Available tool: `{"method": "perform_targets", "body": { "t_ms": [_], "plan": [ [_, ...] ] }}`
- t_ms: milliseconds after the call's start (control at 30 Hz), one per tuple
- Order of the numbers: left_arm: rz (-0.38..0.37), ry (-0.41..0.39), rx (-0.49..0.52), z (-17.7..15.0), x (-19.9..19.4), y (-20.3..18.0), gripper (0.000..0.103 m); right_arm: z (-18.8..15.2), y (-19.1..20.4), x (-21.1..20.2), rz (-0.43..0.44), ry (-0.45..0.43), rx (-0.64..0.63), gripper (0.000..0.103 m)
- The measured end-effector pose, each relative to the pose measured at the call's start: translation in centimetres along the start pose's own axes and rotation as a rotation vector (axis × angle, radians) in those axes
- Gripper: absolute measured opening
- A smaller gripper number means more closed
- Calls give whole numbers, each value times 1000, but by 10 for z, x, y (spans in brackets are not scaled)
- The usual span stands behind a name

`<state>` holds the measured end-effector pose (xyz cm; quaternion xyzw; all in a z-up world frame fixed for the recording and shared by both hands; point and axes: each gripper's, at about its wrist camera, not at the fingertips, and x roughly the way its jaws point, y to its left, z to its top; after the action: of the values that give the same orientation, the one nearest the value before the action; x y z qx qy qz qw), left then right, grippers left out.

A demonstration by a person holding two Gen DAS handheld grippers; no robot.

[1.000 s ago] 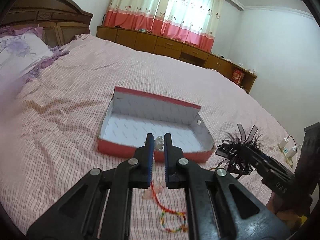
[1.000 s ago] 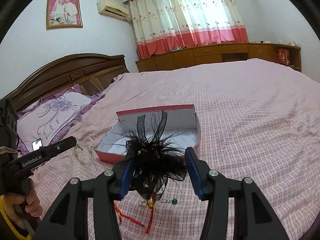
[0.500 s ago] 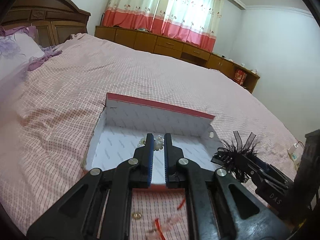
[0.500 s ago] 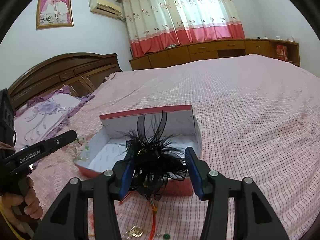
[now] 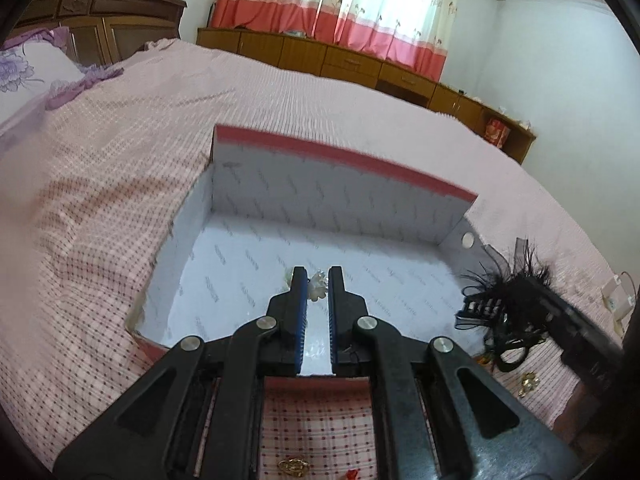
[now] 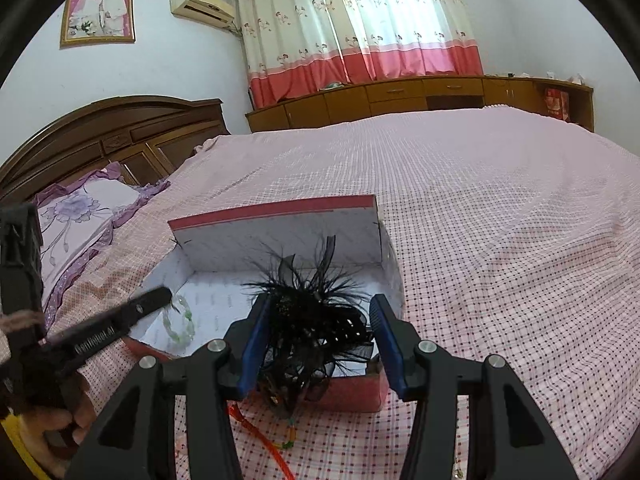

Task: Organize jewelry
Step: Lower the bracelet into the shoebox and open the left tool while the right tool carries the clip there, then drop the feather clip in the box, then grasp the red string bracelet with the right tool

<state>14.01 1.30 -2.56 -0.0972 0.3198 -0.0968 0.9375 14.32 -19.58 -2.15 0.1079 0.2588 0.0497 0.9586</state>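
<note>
A red shoebox-style box (image 5: 344, 156) with a white printed lining sits open on the pink checked bedspread (image 6: 500, 208), filling the middle of the left wrist view. The left gripper (image 5: 318, 276) reaches over the box's near wall, its blue-padded fingers (image 5: 299, 308) drawn close together and pinching a pale beaded bracelet (image 5: 318, 286) at their tips; in the right wrist view that bracelet (image 6: 180, 318) shows as a loop of whitish-green beads hanging over the white floor at the lower left of the box (image 6: 280, 208). White lettering runs along the side of the left gripper (image 6: 164, 294) in that view, but it is too blurred to read with certainty. The right gripper (image 6: 318, 320) sits at the box's near right corner with its blue fingers (image 6: 256, 336) set fairly wide, a black feathered hair comb (image 6: 316, 320) filling the space between them; whether the pads actually press on it cannot be told. From the left wrist view, the same hair comb (image 5: 504, 300) appears at the right edge of the frame, just outside the box's right wall. Low in the frame, on the bedspread, lie a red cord (image 6: 256, 430) with coloured beads and a small gold ornament (image 5: 294, 466), another gold piece (image 5: 528, 382) near the comb. The printing on the box lining is too faint to make out.
</note>
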Motion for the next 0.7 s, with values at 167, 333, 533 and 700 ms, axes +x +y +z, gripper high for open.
{"method": "perform_targets", "body": {
  "t_ms": [167,333,533,700],
  "plan": [
    [26,25,18,-4,4,-6,11,5,-6,9,-15,22,29,52],
    [40,18,27,-3,0,-9,34,6,-12,13,-31,31,59,62],
    [28,0,28,3,-18,-5,38,13,-15,-7,-20,-10,77,67],
    [26,-12,4,4,-41,1,39,10,-14,-28,-5,0,79,67]
  ]
}}
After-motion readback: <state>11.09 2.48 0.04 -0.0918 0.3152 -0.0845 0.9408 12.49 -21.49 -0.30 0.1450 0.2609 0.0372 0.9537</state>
